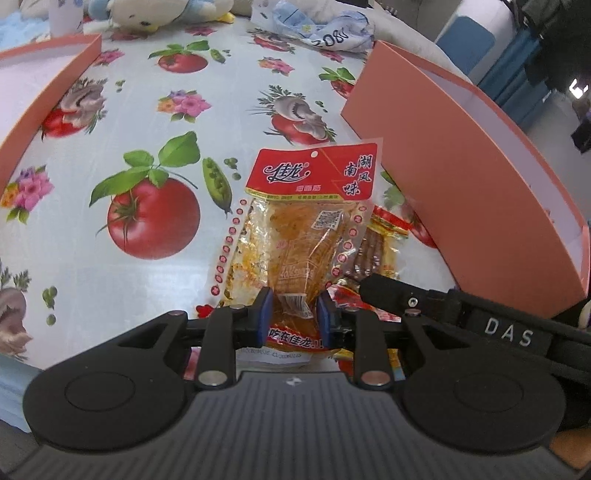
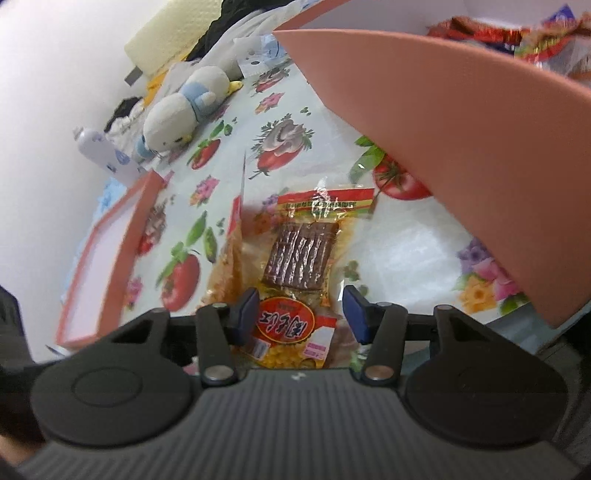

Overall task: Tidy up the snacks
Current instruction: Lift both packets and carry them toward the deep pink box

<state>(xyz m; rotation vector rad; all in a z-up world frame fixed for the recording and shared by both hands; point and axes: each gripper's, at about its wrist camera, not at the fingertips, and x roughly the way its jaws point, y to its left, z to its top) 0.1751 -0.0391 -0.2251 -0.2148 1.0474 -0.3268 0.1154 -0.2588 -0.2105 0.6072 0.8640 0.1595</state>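
Snack packets (image 1: 295,236) appear light, crinkly and slippery; left gripper (image 1: 294,309) pinches one's bottom edge, right gripper (image 2: 300,310) stands open.

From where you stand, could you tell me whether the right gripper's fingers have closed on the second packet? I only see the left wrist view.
Observer: Not yet. The right gripper is open, with its fingers either side of the near end of the brown-strip packet, which lies on the tablecloth.
Operator: Thank you. Is anything already inside the orange box on my right?
Observer: Yes. Crinkled red snack packets show over the wall of the orange box.
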